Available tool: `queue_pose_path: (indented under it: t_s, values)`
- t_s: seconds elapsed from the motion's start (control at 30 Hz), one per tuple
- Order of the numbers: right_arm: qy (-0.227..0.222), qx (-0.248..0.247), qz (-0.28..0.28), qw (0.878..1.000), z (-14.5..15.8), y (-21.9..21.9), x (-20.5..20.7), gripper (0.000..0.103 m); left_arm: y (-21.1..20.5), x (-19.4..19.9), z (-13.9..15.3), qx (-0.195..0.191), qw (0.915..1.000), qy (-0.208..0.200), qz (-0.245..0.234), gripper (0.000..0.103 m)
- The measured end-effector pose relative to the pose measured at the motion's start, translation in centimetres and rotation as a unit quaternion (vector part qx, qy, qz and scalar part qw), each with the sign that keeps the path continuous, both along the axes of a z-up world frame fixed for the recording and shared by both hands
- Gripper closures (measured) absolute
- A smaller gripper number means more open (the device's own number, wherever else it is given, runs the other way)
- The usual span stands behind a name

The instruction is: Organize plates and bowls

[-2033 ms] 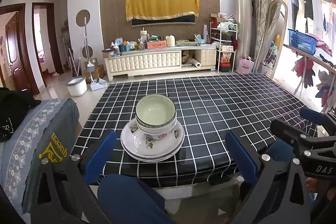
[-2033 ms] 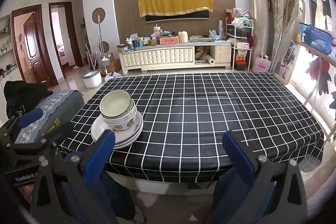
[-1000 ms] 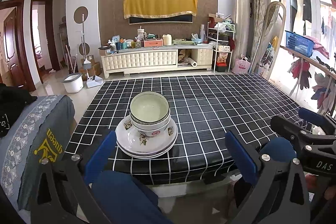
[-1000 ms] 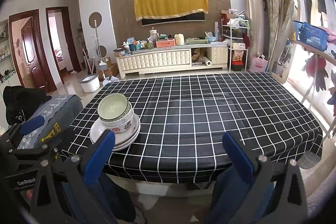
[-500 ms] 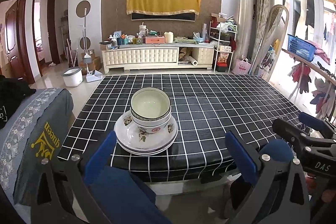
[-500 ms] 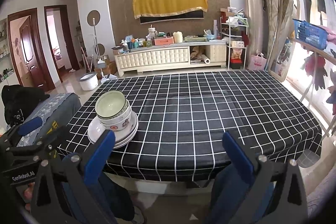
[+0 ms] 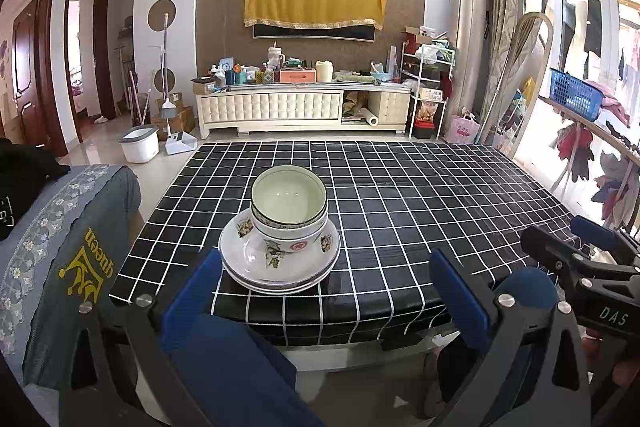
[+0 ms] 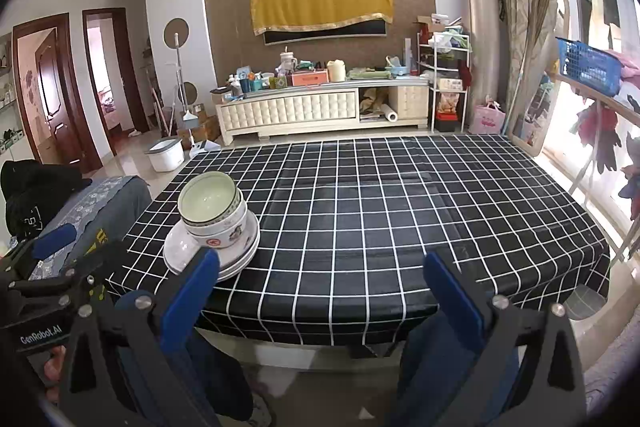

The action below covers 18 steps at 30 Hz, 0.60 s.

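Both views have crept closer to the worktop (image 7: 400, 211). Bowls (image 7: 289, 205) sit centre-frame ahead of the left tool (image 7: 326, 287), nearer than the right tool (image 8: 320, 287); both gape empty.

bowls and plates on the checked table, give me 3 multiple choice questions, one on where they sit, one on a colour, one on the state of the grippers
1. Where does the stack of dishes sit on the table?
A. near the front left corner
B. at the far right edge
C. dead centre

2. What colour is the tablecloth?
A. plain yellow
B. black with white grid lines
C. red and white stripes

3. What state are both grippers in?
A. both shut on a plate
B. left shut on a bowl, right open
C. both open and empty

Answers:
1. A: the bowls nest on the plates close to the near left corner of the tablecloth.
2. B: it is black, crossed by white lines.
3. C: the left gripper and right gripper show spread blue pads short of the table, holding nothing.
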State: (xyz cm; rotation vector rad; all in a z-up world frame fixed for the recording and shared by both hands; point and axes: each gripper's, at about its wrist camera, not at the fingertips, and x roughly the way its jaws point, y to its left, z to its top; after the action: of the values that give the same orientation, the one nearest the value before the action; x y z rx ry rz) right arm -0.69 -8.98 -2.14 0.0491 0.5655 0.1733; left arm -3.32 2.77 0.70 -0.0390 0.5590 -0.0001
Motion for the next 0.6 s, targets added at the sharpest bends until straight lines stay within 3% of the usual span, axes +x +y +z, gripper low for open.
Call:
queue_pose_path:
  t_s: [0.6]
  values:
    - [0.002, -0.002, -0.004, 1.000, -0.13, -0.37, 0.10, 0.000, -0.96, -0.15, -0.34, 0.006, 0.9999, 0.002, -0.014, 0.001]
